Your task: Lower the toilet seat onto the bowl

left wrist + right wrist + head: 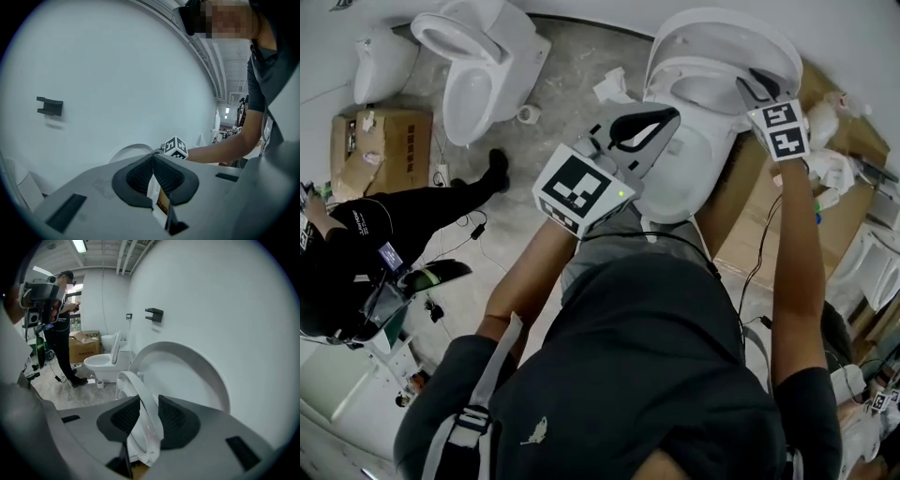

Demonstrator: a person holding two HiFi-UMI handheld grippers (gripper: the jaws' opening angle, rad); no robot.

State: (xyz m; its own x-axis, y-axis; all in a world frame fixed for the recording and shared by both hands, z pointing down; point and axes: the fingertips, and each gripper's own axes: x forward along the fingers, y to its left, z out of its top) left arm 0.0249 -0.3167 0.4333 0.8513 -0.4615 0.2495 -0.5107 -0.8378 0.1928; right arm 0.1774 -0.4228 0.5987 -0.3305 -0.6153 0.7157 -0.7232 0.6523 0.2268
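Head view, from above: the right gripper reaches the raised toilet seat above the bowl; the left gripper hangs over the bowl. Left gripper view: its jaws are pressed together on nothing, facing a bare wall. Right gripper view: the jaws pinch the seat's rim, upright just before the lid. Best to grip firmly and swing the seat down slowly round its hinge, so it cannot slip and slam.

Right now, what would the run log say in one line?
white plastic toilet seat: raised, not lowered | right tongs: shut on seat rim | left tongs: shut, empty
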